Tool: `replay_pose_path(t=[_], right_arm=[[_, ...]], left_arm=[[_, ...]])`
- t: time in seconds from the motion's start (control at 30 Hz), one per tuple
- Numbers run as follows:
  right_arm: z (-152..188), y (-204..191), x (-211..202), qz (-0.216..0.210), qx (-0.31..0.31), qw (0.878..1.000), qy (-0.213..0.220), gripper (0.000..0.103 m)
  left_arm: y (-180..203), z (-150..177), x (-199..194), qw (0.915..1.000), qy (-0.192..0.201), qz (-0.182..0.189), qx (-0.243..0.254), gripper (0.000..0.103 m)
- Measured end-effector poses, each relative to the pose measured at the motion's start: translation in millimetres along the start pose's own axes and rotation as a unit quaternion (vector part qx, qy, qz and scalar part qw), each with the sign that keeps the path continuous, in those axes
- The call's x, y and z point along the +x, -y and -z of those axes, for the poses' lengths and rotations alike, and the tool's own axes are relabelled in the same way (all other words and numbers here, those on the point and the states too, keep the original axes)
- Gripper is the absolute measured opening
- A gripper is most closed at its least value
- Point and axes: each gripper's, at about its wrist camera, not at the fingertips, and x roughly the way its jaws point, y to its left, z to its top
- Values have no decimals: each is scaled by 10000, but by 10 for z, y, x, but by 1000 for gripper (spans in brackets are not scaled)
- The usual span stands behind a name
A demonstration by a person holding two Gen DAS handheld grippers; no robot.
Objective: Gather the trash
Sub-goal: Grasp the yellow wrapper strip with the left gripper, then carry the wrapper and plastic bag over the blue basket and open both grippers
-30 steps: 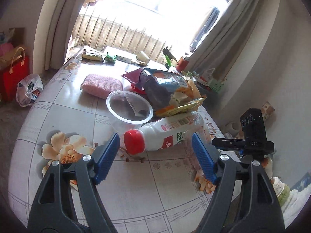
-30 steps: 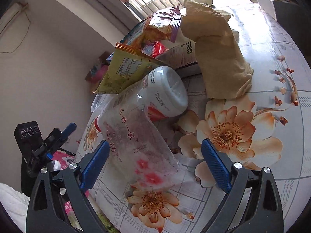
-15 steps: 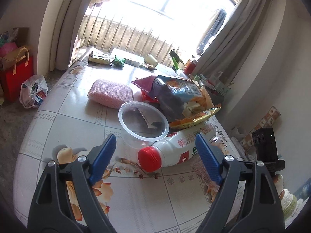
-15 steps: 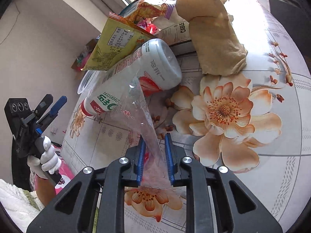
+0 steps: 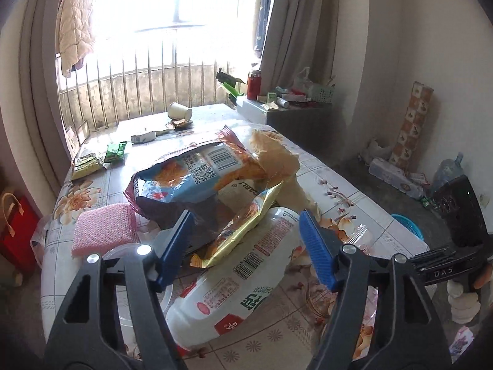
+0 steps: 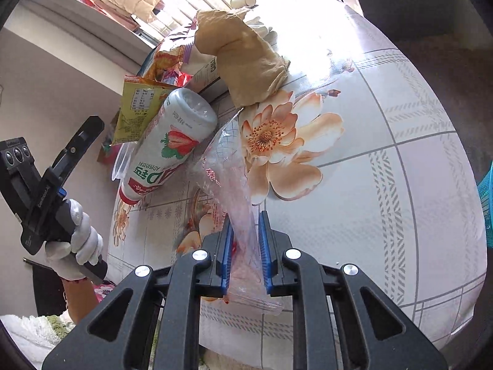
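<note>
A white drink bottle (image 5: 246, 277) with a red cap lies on the flowered table (image 6: 369, 185), part-covered by a yellow snack wrapper (image 5: 246, 225). My left gripper (image 5: 246, 243) straddles the bottle and its jaws are closing, though the pads do not visibly press on it. In the right wrist view the bottle (image 6: 172, 154) points its base towards me. My right gripper (image 6: 245, 246) is still closing, and its pads pinch a clear printed plastic bag (image 6: 228, 178) that is pulled up off the table. A blue-and-orange chip bag (image 5: 197, 172) and crumpled brown paper (image 5: 277, 157) lie behind.
A pink sponge (image 5: 104, 228) and a clear plastic tub (image 5: 123, 259) sit left of the bottle. A paper cup (image 5: 179, 111) and green packets (image 5: 115, 151) lie at the far end. A blue basket (image 5: 406, 225) stands on the floor right of the table, a red bag (image 5: 15, 228) on the left.
My right gripper went from open to shut on the clear plastic bag and drew it away from the bottle. My left gripper swung sideways and rolled, and now straddles the bottle's body.
</note>
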Motion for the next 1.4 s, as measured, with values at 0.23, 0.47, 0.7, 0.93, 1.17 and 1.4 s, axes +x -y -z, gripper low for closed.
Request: replay_pose_path(t=[0.23,0.47,0.7,0.93,1.17,1.4], right_arm=[[-70,-7,-31,-36,-26,9999,152,16],[-101,-50,-56,-78,54,9995,306,16],[-31,90,-285,-387,275,9970,610,14],[51,377,-779,-812,718,9863,1245,14],[412,1106,-1614,-612,1617,9526,2503,14],[905,2391,-2032,643,3380,8850,3137,14]], left_arm=[[186,-68,351,9969,-433,-301,589,12],[218,-119,-106,9971,-20,-339,682,3],[232,-202,-528,9969,18,772,122,3],[722,-490,-540,9861,51,1662,21,3],[1818,-843,3,9678,-510,2401,562,4],[3259,-806,1137,9394,-1723,2806,958,4]])
